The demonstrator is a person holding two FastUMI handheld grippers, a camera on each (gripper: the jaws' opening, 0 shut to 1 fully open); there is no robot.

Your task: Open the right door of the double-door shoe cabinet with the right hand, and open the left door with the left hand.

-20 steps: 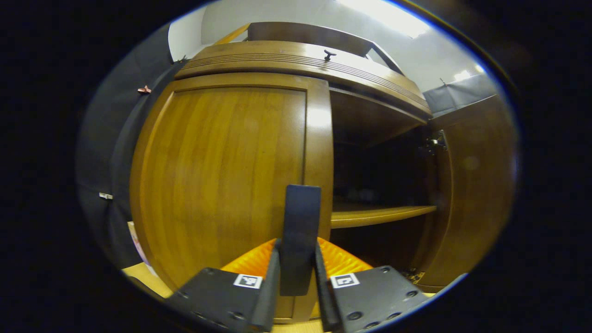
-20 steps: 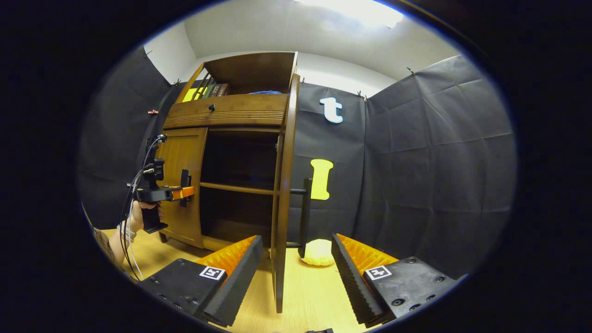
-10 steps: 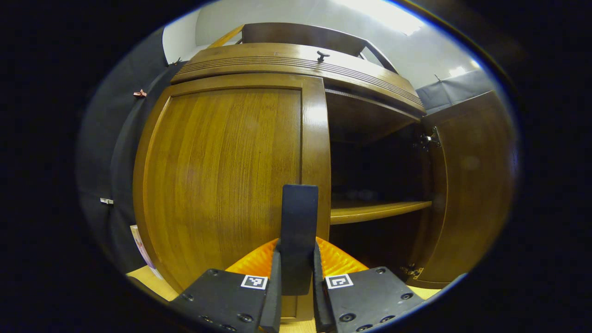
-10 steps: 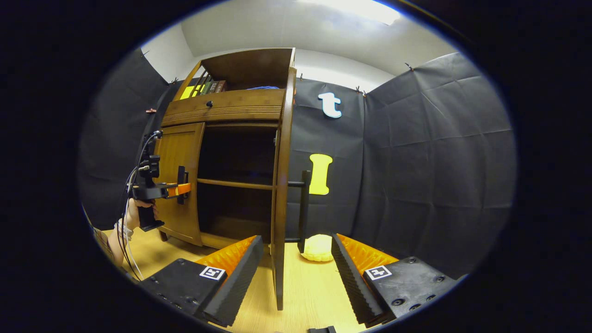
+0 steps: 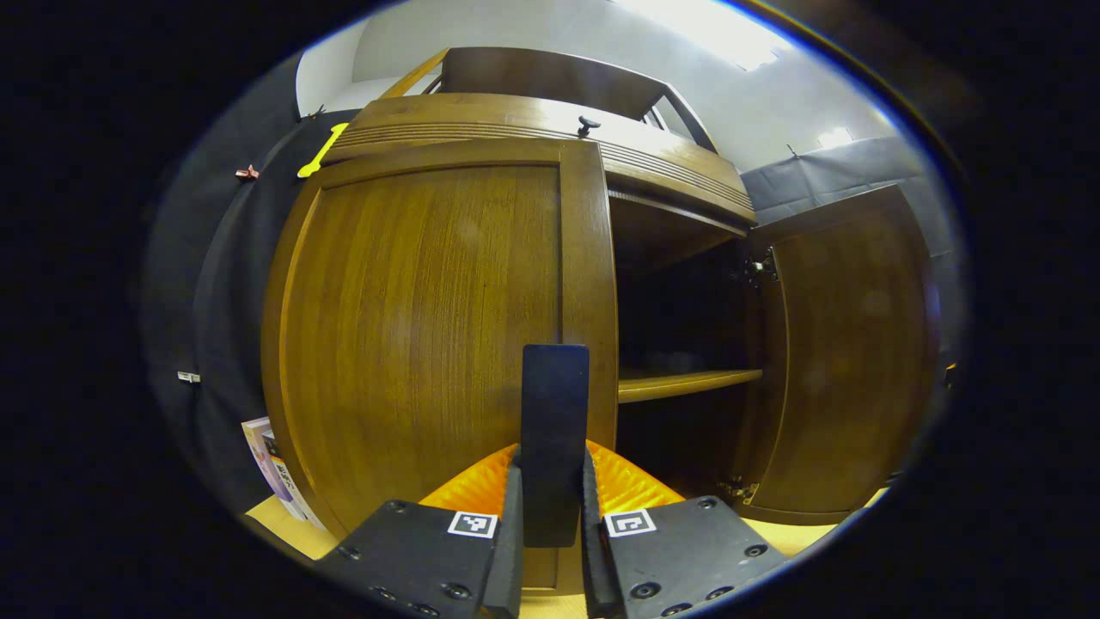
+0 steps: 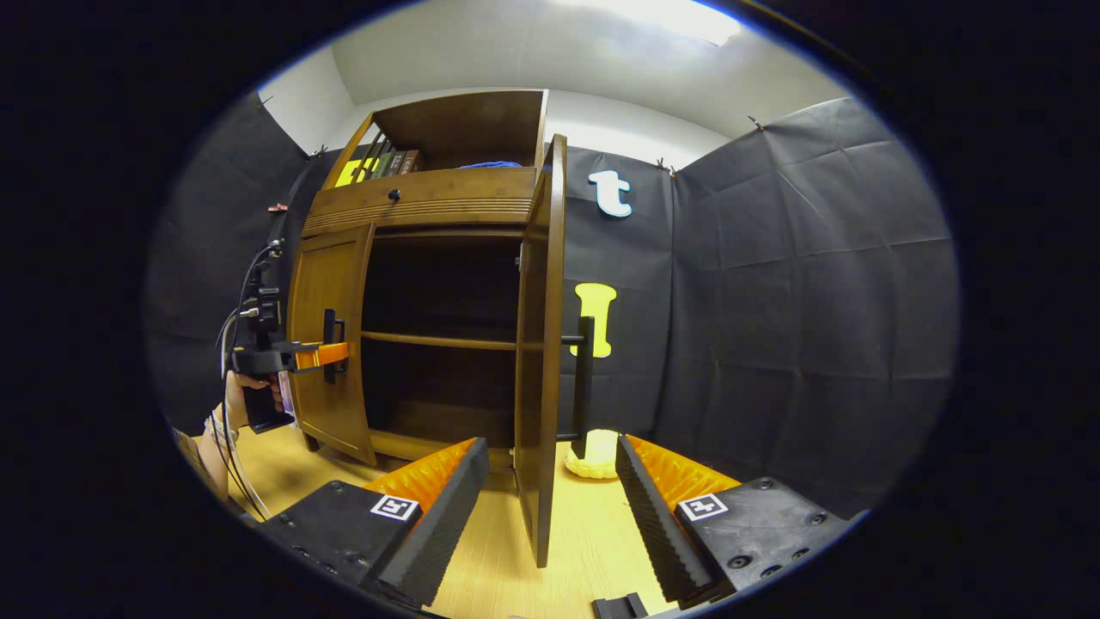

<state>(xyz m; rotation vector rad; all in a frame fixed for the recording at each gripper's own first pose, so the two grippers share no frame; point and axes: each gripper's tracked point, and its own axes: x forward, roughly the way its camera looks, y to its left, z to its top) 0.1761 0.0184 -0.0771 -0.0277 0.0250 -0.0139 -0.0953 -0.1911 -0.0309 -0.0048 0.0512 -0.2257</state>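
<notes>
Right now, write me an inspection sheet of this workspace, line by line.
Surface: pale wood floor under the cabinet.
Job's things: right door swung wide open, its bar handle free; left door not yet swung wide, its handle gripped.
Clutter: pale yellow lump on the floor behind the right door; books on the top shelf; a booklet leaning by the cabinet's left side.
Grippers: left gripper shut on the left door handle; right gripper open, straddling the right door's edge without touching.
Cables: wires run from the left gripper past the hand.
Surroundings: black cloth walls, white ceiling.
</notes>
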